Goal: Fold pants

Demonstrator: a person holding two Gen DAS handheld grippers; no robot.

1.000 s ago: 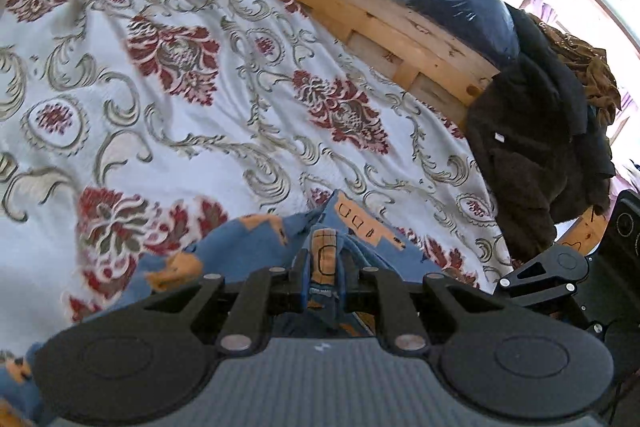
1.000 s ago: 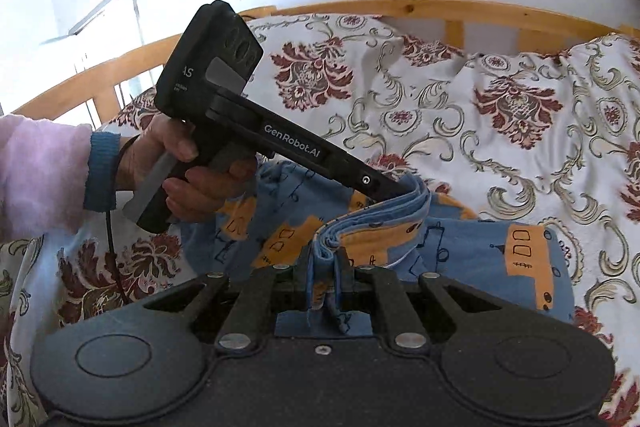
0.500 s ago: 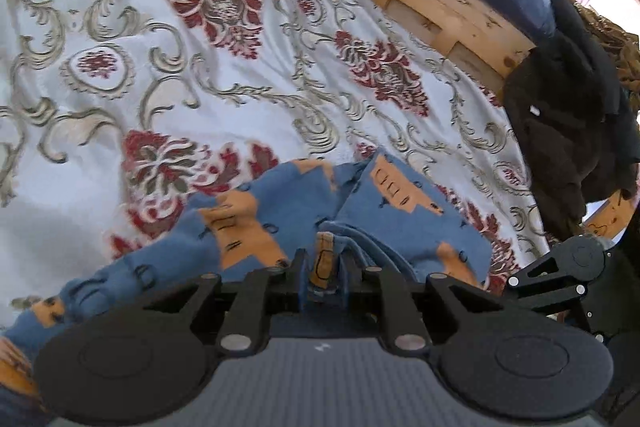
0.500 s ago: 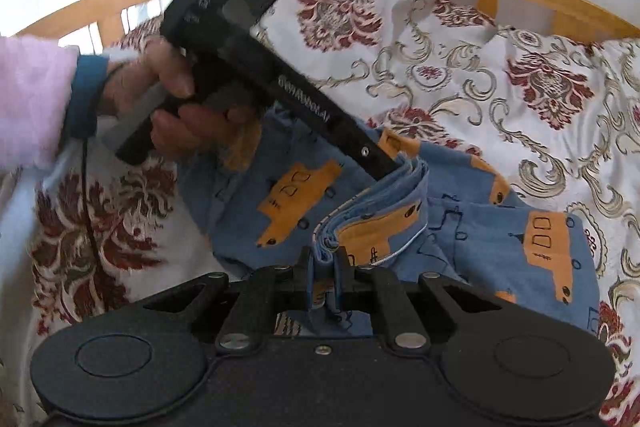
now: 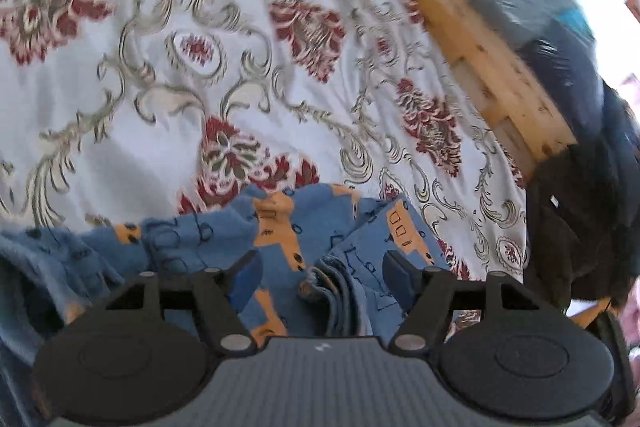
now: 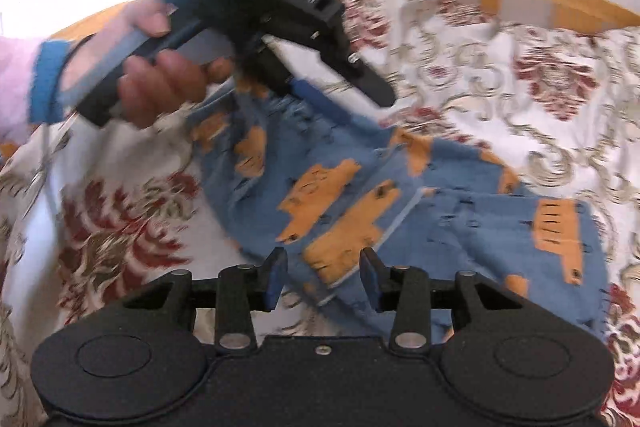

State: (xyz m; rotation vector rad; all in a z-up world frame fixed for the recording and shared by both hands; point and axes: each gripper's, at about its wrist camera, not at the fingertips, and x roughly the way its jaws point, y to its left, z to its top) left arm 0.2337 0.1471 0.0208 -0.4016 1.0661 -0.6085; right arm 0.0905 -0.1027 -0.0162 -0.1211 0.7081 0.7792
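Both grippers are spread wide, holding nothing: the folded blue pants (image 6: 420, 195) lie just ahead of the right gripper (image 6: 323, 281), long axis running up-left toward the left gripper (image 5: 320, 279).

Pants (image 6: 400, 187) lie on bedspread (image 6: 520, 75), between tools.

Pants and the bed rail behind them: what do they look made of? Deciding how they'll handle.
Pants: soft matte blue fabric, probably cotton knit, printed with orange vehicles; it rumples and stacks in limp layers. Bed rail: pale wood, seemingly lightly finished, with visible knots and grain. Both the left gripper and the right gripper are open.
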